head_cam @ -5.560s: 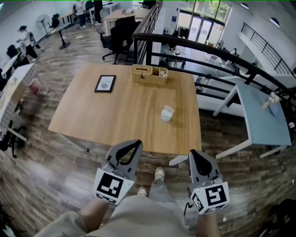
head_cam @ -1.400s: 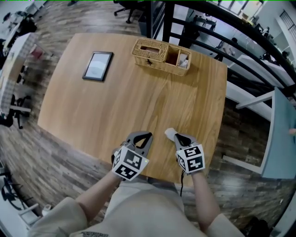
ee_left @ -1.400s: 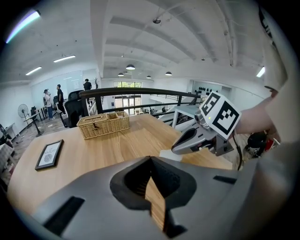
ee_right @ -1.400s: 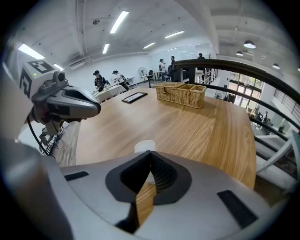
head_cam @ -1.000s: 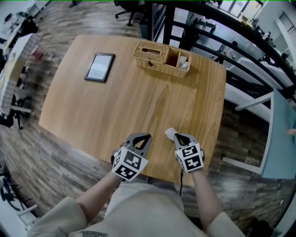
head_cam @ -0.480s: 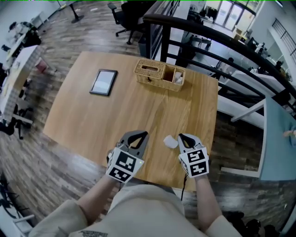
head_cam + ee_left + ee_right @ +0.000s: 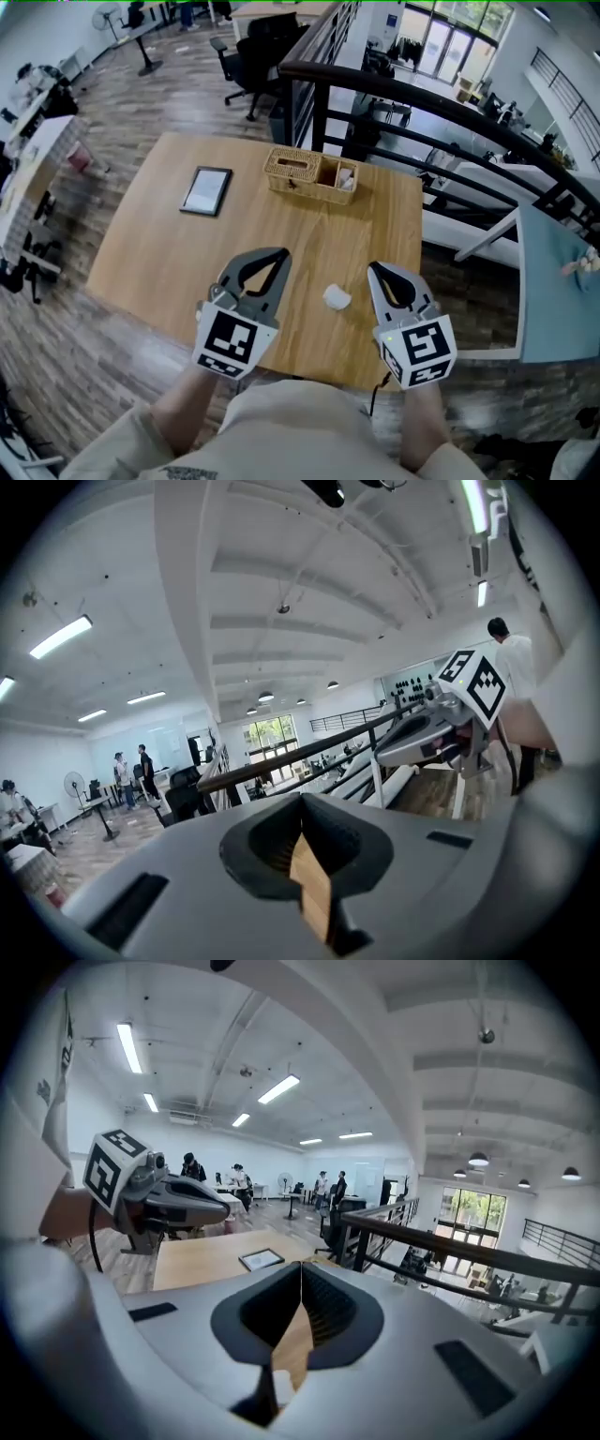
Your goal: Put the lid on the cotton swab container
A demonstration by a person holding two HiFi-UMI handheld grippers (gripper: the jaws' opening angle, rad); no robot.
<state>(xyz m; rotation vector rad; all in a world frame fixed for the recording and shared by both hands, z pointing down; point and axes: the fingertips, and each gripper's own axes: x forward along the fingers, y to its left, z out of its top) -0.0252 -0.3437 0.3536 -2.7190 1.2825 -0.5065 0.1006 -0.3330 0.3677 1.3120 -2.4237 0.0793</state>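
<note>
Left gripper (image 7: 277, 255): jaws shut tip to tip, nothing between them.
Right gripper (image 7: 374, 270): jaws likewise pressed together, empty.
Container (image 7: 336, 298): small, white, on the table (image 7: 169, 253) near its front edge; seen between the two grippers, touching neither. Lid too small to make out.
Far edge: basket (image 7: 311, 174); tablet (image 7: 207, 190) left of it.

An open-plan office on an upper floor: black swivel chairs (image 7: 246, 56) and desks (image 7: 558, 281) on plank flooring, a black railing (image 7: 375, 81) along the edge (more workstations show beyond it), strip lights (image 7: 128, 1046) overhead, people (image 7: 339, 1187) standing about.
</note>
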